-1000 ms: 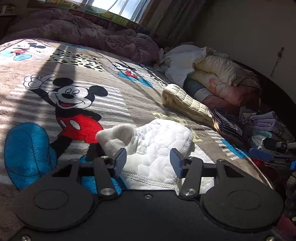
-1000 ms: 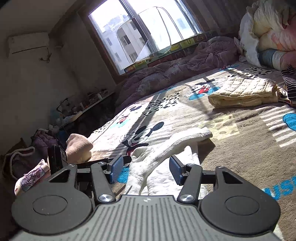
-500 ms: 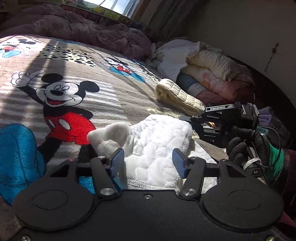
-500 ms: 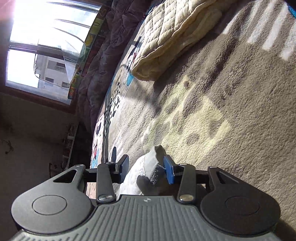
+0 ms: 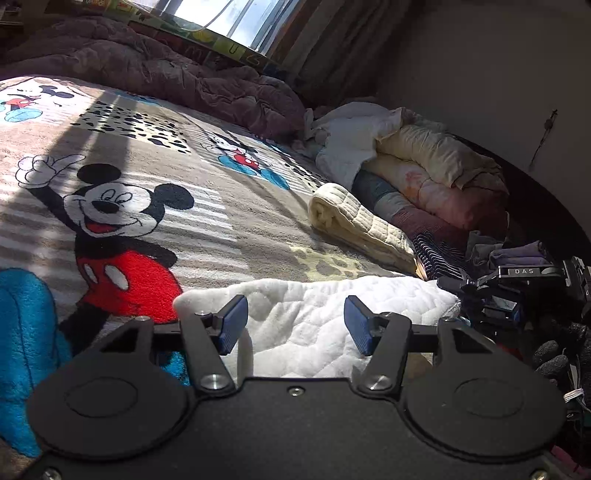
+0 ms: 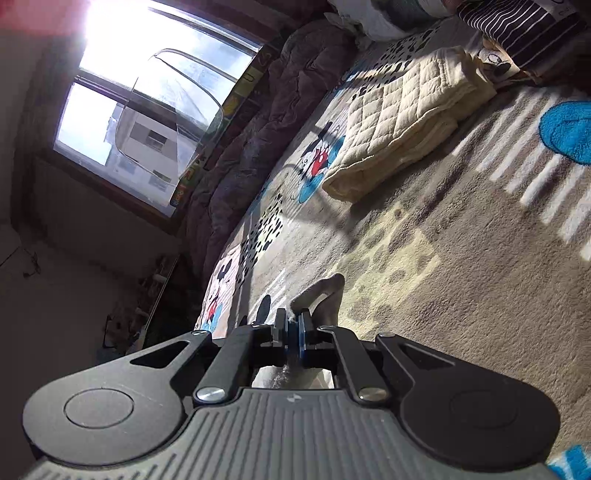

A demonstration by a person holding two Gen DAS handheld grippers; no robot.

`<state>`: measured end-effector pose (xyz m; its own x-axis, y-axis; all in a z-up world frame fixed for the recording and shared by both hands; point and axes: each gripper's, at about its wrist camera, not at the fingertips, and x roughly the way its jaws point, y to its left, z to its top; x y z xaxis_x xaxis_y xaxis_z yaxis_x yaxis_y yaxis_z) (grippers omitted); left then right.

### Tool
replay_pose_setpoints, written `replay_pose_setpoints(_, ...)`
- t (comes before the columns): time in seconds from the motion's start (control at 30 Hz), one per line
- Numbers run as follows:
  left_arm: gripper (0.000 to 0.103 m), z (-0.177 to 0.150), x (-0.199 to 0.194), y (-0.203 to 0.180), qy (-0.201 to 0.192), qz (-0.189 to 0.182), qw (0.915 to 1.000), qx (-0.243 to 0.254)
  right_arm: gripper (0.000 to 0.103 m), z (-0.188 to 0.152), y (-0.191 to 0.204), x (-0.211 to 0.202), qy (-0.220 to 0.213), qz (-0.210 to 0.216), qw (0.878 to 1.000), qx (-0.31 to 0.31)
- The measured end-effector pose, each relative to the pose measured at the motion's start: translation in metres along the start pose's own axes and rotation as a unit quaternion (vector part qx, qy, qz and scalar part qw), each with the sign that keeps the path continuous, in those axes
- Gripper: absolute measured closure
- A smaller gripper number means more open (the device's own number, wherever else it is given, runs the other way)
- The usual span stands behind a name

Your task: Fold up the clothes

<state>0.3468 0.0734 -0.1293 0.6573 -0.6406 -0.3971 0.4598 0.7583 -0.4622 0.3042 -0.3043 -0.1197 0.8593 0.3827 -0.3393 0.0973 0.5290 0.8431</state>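
Note:
A white quilted fleece garment (image 5: 314, 317) lies on the Mickey Mouse blanket (image 5: 147, 192), spread wide just in front of my left gripper (image 5: 293, 323). The left gripper is open, its blue pads on either side of the cloth's near part, holding nothing. My right gripper (image 6: 293, 332) is tilted on its side and shut on a fold of the white garment (image 6: 321, 295). In the left wrist view the right gripper (image 5: 480, 295) sits at the garment's right edge.
A folded cream quilted piece (image 5: 358, 225) lies beyond the garment. A heap of bedding and clothes (image 5: 424, 177) fills the right side. A purple duvet (image 5: 166, 74) lies under the window. A striped dark garment (image 6: 517, 29) lies by the cream piece.
My right gripper has closed on the garment's right edge and pulled it out, so the cloth now lies wider and flatter. The left gripper stays open in place.

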Motion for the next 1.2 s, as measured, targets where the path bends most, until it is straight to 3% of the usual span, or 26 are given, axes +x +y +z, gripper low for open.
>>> replay_pose_setpoints(0.17, 0.045, -0.006, 0.029, 0.015, 0.067, 0.024, 0.9969, -0.034, 0.096, -0.012, -0.016, -0.001, 0.002, -0.029, 0.999, 0.017)
replay_pose_setpoints(0.3, 0.041, -0.006, 0.030, 0.020, 0.071, 0.016, 0.9956, -0.059, 0.096, -0.014, -0.010, -0.005, -0.013, -0.029, 0.999, -0.014)
replay_pose_setpoints(0.43, 0.039, -0.007, 0.026, 0.037, 0.060, -0.010, 0.9881, -0.142, 0.096, -0.014, 0.029, -0.014, -0.037, -0.009, 0.993, -0.112)
replay_pose_setpoints(0.53, 0.039, -0.010, 0.021, 0.054, 0.045, -0.037, 0.9717, -0.229, 0.096, -0.026, 0.074, -0.027, -0.041, 0.020, 0.968, -0.246)
replay_pose_setpoints(0.63, 0.039, -0.014, 0.017, 0.068, 0.034, -0.061, 0.9523, -0.297, 0.096, -0.045, 0.118, -0.039, -0.037, 0.046, 0.921, -0.385)
replay_pose_setpoints(0.77, 0.039, -0.014, 0.013, 0.073, 0.024, -0.069, 0.9403, -0.333, 0.096, -0.092, 0.164, -0.055, -0.010, 0.074, 0.821, -0.566)
replay_pose_setpoints(0.97, 0.039, -0.018, 0.009, 0.087, 0.013, -0.092, 0.9186, -0.384, 0.096, -0.172, 0.185, -0.073, 0.075, 0.102, 0.686, -0.717)
replay_pose_setpoints(1.1, 0.040, -0.017, 0.009, 0.089, 0.013, -0.097, 0.9154, -0.390, 0.096, -0.216, 0.168, -0.092, 0.128, 0.108, 0.608, -0.776)
replay_pose_setpoints(1.13, 0.040, -0.017, 0.009, 0.089, 0.014, -0.098, 0.9156, -0.390, 0.096, -0.223, 0.162, -0.095, 0.138, 0.106, 0.591, -0.788)
replay_pose_setpoints(1.17, 0.040, -0.016, 0.009, 0.089, 0.015, -0.097, 0.9170, -0.387, 0.096, -0.227, 0.157, -0.096, 0.148, 0.103, 0.583, -0.792)
replay_pose_setpoints(1.2, 0.040, -0.016, 0.009, 0.088, 0.016, -0.096, 0.9184, -0.384, 0.096, -0.229, 0.151, -0.096, 0.166, 0.099, 0.585, -0.787)
